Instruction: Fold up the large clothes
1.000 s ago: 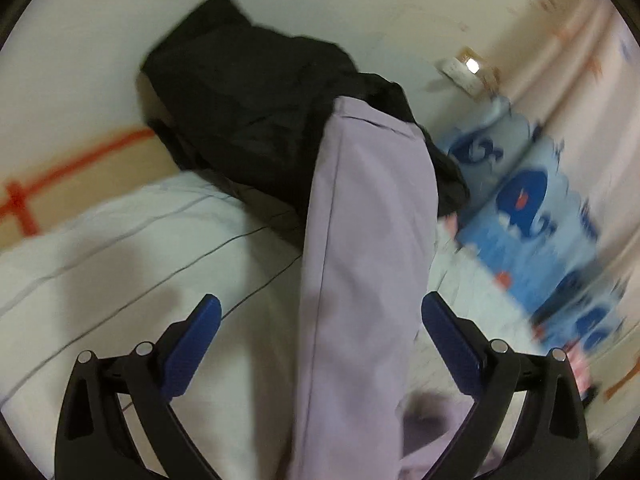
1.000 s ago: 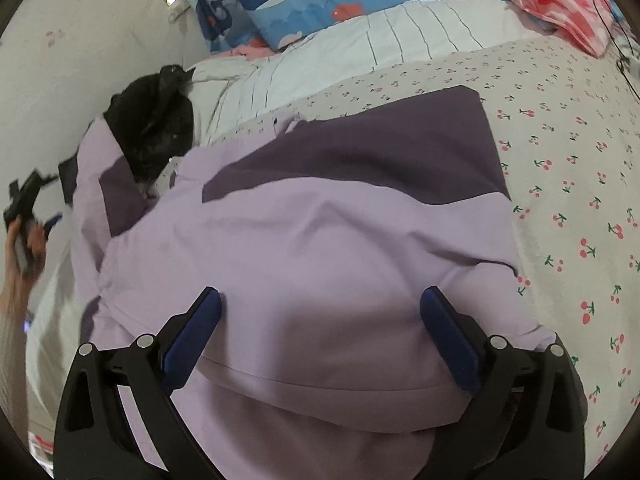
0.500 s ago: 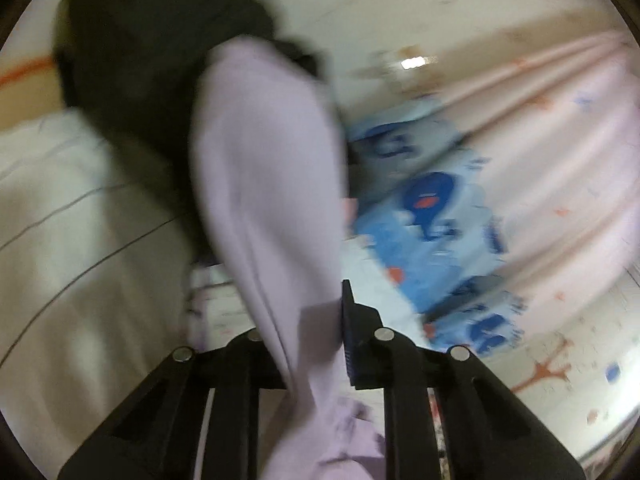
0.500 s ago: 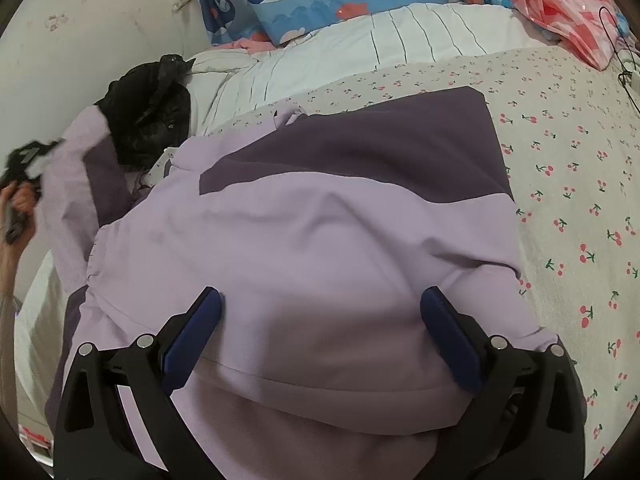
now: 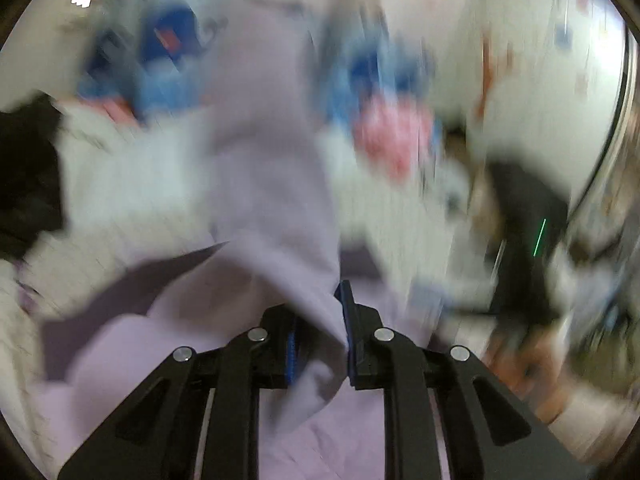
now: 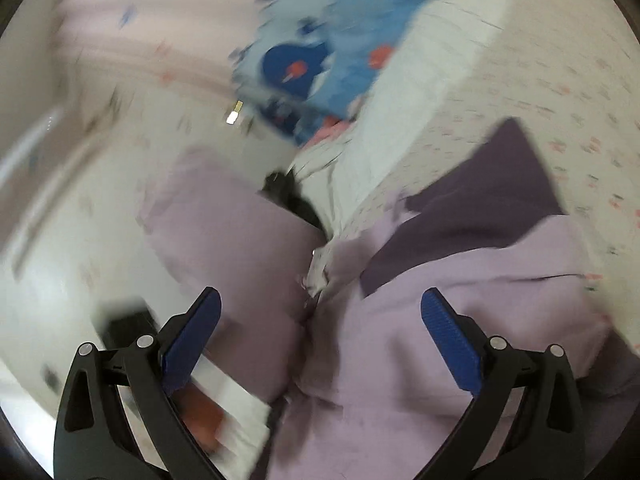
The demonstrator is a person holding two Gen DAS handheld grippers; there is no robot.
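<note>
A bed (image 6: 532,60) with a cherry-print sheet is seen, a whale-print blue pillow (image 6: 312,56) at its far end. Across it a lilac garment (image 6: 440,320) with dark purple panels is spread, its long axis running from near to far. One sleeve (image 5: 276,152) is raised, pointing away from the left gripper (image 5: 320,332), which is clenched on its cloth. The right gripper (image 6: 320,332) is held released above the garment, nothing between its jaws.
</note>
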